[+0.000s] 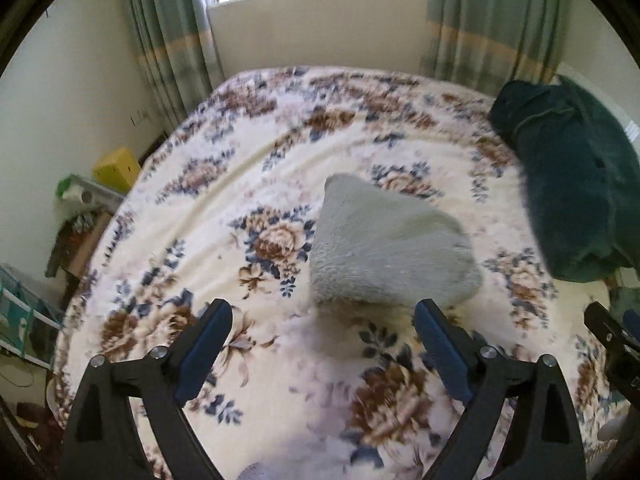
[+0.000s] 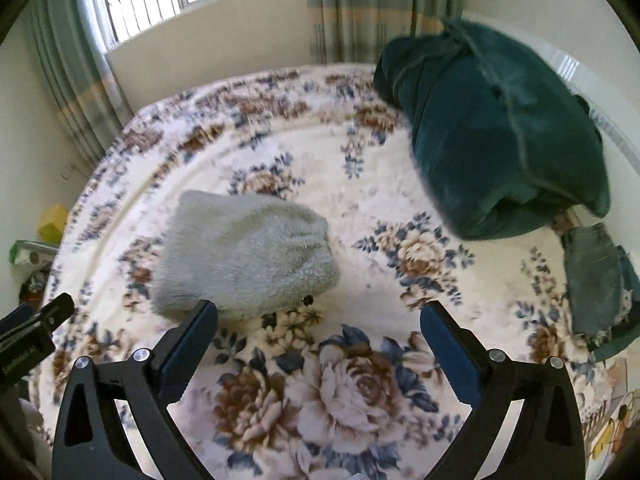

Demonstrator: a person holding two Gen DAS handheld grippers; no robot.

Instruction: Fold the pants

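Soft, fuzzy grey folded pants point(image 1: 384, 244) on the floral bed point(image 1: 224, 168) are judged light and limp, best pinched at a near corner; both grippers' jaws are spread empty.

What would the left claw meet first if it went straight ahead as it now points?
Probably the folded grey pants, lying just beyond the open left claw on the floral blanket; depth is unclear.

One bed point(image 1: 280, 152) – on it one folded grey pants point(image 1: 384, 248), one dark green bundle point(image 2: 492, 136), one denim piece point(image 2: 596, 280) – and two tools: left point(image 1: 322, 316), right point(image 2: 318, 316)
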